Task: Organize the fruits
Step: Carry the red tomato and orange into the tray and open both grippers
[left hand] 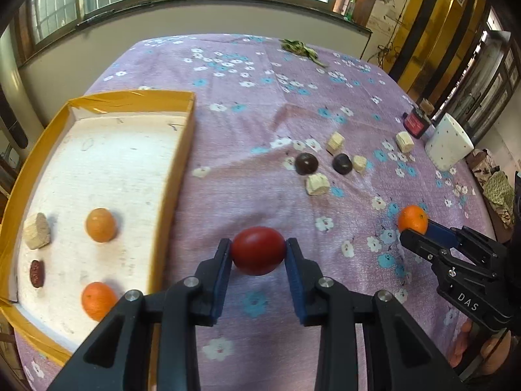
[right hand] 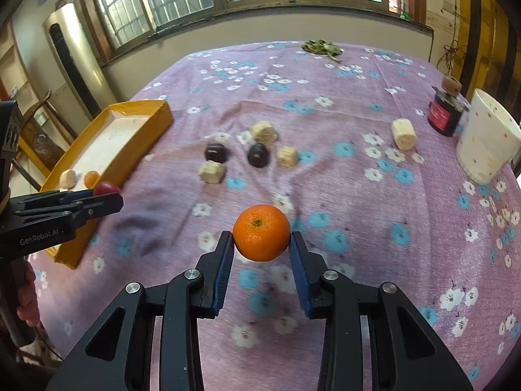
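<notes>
carry step: my left tool [left hand: 259,251] grips a red fruit [left hand: 259,250], my right tool [right hand: 261,241] an orange [right hand: 261,232]; next, lowering both into the yellow tray [left hand: 176,163].

The box [left hand: 182,150] sits on the table's [left hand: 247,104] left part. In it lie two oranges [left hand: 101,224], a block [left hand: 36,231] and a date [left hand: 36,273]. Right of the box, blocks and two dark fruits [left hand: 306,164] cluster; farther right stand a cup [left hand: 447,143] and a jar [left hand: 416,123].
</notes>
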The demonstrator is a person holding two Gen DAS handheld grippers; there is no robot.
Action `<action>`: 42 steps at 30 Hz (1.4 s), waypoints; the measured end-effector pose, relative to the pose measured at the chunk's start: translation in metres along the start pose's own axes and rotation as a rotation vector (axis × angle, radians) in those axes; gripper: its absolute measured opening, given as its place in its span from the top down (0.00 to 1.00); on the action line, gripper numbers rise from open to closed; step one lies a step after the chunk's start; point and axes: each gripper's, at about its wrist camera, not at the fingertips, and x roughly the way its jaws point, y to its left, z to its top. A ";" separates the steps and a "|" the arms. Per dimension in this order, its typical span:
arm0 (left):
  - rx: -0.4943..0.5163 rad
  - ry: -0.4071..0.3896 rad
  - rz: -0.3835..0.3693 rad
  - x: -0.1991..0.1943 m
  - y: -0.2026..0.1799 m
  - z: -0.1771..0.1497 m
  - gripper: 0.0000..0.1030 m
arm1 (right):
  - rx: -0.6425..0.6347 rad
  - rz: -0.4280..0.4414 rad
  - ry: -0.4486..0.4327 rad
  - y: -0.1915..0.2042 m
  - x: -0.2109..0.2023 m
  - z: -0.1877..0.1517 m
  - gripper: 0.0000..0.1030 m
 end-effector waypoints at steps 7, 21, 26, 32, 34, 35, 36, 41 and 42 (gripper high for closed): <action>-0.036 -0.035 0.014 -0.022 0.040 0.000 0.66 | -0.058 0.027 -0.016 0.048 0.002 0.015 0.67; -0.154 -0.063 0.097 -0.040 0.147 0.008 0.66 | -0.158 0.139 0.009 0.151 0.046 0.059 0.67; -0.187 -0.054 0.140 -0.032 0.187 0.017 0.66 | -0.187 0.175 0.034 0.189 0.075 0.076 0.67; -0.203 -0.028 0.165 -0.015 0.216 0.031 0.66 | -0.205 0.189 0.076 0.219 0.112 0.092 0.67; -0.204 -0.016 0.169 -0.006 0.222 0.036 0.66 | -0.212 0.187 0.094 0.226 0.123 0.094 0.67; -0.206 -0.010 0.166 -0.002 0.224 0.038 0.66 | -0.217 0.189 0.103 0.230 0.128 0.095 0.67; -0.207 -0.005 0.169 0.002 0.226 0.039 0.66 | -0.220 0.187 0.109 0.231 0.132 0.096 0.67; -0.207 0.016 0.169 0.014 0.231 0.042 0.66 | -0.236 0.188 0.137 0.239 0.148 0.097 0.67; -0.204 0.021 0.175 0.016 0.232 0.044 0.66 | -0.241 0.186 0.142 0.240 0.151 0.097 0.67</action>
